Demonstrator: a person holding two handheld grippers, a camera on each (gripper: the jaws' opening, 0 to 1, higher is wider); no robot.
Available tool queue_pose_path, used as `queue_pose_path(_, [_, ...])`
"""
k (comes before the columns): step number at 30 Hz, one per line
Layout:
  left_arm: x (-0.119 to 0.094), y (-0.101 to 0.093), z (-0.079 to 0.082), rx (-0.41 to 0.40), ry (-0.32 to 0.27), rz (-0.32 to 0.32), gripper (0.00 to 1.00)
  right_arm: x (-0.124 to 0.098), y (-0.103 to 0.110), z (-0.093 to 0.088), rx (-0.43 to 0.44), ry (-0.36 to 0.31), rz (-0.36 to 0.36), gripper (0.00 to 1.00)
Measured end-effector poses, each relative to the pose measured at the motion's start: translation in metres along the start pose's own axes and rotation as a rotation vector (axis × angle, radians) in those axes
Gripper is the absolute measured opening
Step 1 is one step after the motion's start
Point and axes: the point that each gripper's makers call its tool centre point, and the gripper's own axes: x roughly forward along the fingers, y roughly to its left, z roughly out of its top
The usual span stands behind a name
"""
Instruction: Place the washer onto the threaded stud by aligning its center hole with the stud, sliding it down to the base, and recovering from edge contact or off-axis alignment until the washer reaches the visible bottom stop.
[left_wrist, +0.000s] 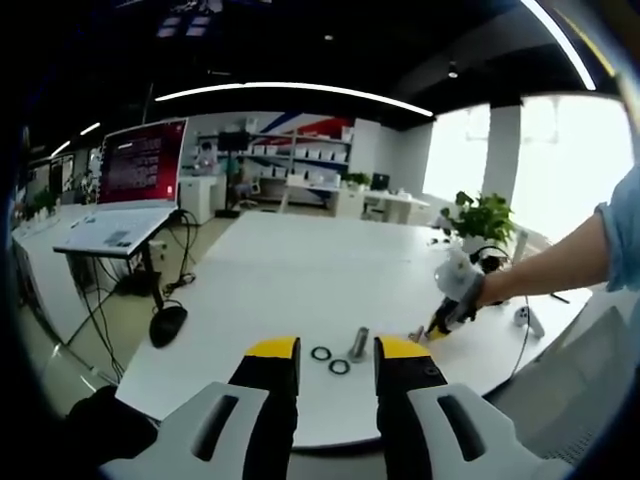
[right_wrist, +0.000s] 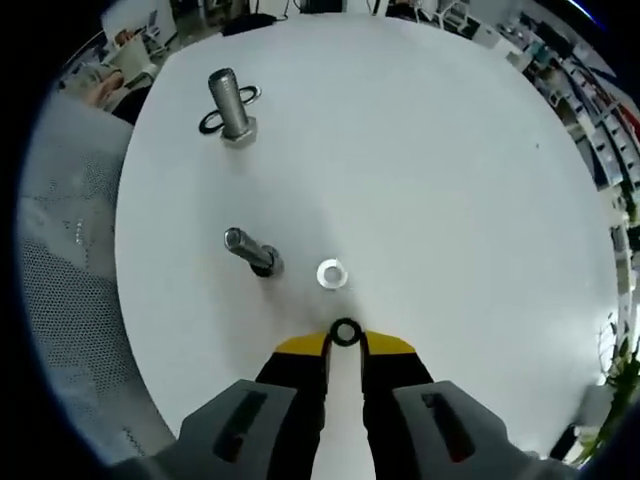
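White tabletop (right_wrist: 450, 200) in an open-plan office, laptop (left_wrist: 125, 190) on a side desk, plant (left_wrist: 482, 218) by the windows. Right gripper (right_wrist: 344, 345) pinching a black washer (right_wrist: 345, 332) at the very tips, jaws drawn in close on it, ring seen nearly face-on with its hole visible. Nearest threaded stud (right_wrist: 250, 250) standing on its head just left and ahead of the tips, looks tilted in the fisheye, can't say if truly off vertical. Silver nut (right_wrist: 331, 273) lying flat on the table between that stud and the held washer. Second stud (right_wrist: 230, 105) farther off, with what looks like a black ring (right_wrist: 212, 122) and a thin metal one lying at its base, whether around the shank or just beside it unclear. Left gripper (left_wrist: 338, 352) hovering back from the work, jaws apart, holding nothing; in its view one bolt (left_wrist: 358, 343) on the table flanked by two loose black rings (left_wrist: 330, 360), and the right gripper off to the right in a gloved hand (left_wrist: 462, 290). Progress by judgement: pickup done, washer well apart from any stud top, so alignment, drop over the thread and slide to the bottom stop all left to do. Held at the rim, so expect edge contact on the first thread if approach is off-axis
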Motion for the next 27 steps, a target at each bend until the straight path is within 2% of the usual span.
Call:
queue_pose_path(4, [0.0,0.0,0.0,0.0,0.002,-0.003,0.26,-0.004,0.02,-0.004,-0.009,-0.013,0.054,0.14])
queue_pose_path(7, [0.0,-0.001,0.0,-0.001,0.001,-0.005,0.27,-0.008,0.028,-0.006,-0.012,-0.015,0.064,0.14])
queue_pose_path(9, [0.0,-0.001,0.0,-0.002,-0.004,-0.006,0.27,-0.009,0.032,-0.007,-0.006,-0.007,0.07,0.14])
queue_pose_path(11, [-0.001,-0.001,0.004,-0.013,-0.025,-0.007,0.27,-0.01,0.04,-0.01,-0.037,0.012,0.081,0.14])
queue_pose_path(15, [-0.001,-0.001,0.002,-0.007,-0.014,-0.01,0.27,-0.012,0.053,-0.011,-0.074,0.034,0.083,0.14])
queue_pose_path(18, [-0.001,-0.001,0.002,-0.009,-0.016,-0.008,0.28,-0.011,0.052,-0.01,-0.069,0.035,0.061,0.14])
queue_pose_path(22, [-0.001,-0.001,0.002,-0.01,-0.019,-0.006,0.28,-0.01,0.053,-0.011,-0.093,0.048,0.087,0.14])
queue_pose_path(26, [-0.001,-0.001,0.003,-0.01,-0.024,-0.004,0.28,-0.009,0.055,-0.01,-0.15,0.066,0.066,0.14])
queue_pose_path(27, [-0.001,-0.001,0.003,-0.01,-0.022,-0.004,0.28,-0.008,0.055,-0.01,-0.17,0.061,0.075,0.11])
